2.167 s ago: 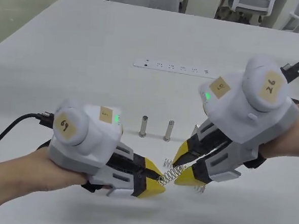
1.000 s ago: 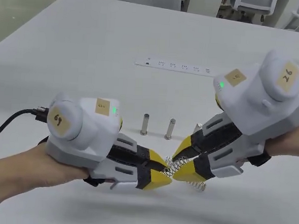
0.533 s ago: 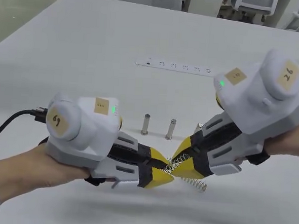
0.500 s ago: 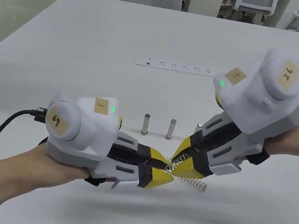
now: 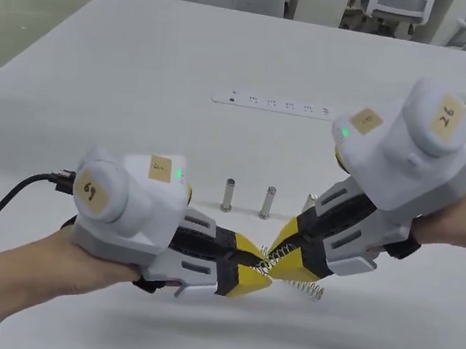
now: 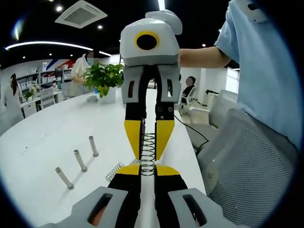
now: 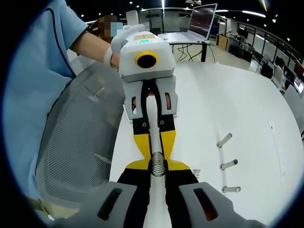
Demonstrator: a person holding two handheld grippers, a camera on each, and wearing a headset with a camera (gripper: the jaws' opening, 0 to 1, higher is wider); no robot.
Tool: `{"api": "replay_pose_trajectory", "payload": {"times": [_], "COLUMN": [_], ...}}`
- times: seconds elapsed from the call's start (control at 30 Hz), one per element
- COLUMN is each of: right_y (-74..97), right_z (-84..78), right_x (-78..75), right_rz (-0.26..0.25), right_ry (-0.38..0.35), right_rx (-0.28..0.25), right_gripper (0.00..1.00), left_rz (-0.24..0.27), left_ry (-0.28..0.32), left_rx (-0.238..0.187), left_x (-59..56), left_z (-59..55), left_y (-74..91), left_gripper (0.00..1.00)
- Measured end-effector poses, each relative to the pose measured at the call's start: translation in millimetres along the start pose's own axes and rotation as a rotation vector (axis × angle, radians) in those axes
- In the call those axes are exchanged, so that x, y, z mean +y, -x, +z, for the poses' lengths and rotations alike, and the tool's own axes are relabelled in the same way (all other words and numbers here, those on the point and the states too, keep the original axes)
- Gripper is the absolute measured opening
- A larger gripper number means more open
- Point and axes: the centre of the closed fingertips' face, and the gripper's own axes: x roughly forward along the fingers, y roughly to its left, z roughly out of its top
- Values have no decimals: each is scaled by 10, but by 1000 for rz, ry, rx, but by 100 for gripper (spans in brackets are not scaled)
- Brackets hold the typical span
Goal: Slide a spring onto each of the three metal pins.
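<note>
Spring (image 5: 273,257) between gripper 69 (image 5: 262,271) and gripper 26 (image 5: 280,260)

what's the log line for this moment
left gripper: shut on spring | right gripper: same spring | three pins: bare | second spring: on table

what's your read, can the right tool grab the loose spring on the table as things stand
Probably not yet. The right tool is shut on the held spring, which it shares with the left tool. The loose spring lies uncovered close beside it.
</note>
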Motion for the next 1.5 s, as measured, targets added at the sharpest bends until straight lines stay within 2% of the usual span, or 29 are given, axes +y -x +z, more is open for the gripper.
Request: {"api": "replay_pose_trajectory", "payload": {"times": [0.7,0.93,1.1,1.5], "right_y": [-12,-1,3,-8], "right_z": [-25,-35,-30,-10], "right_x": [24,24,17,-13], "right_rz": [2,1,0,-2], "right_ry": [3,-1,0,1], "right_rx": [25,29,30,28], "right_gripper": [7,7,7,7], "left_rz": [6,20,42,141], "left_ry": [5,7,17,66], "left_rx": [-3,0,-1,-39], "left_x": [-6,13,26,135], "left_z": [-4,-34,-74,-109], "left_y": [2,26,62,200], "left_gripper": [4,12,22,49]}}
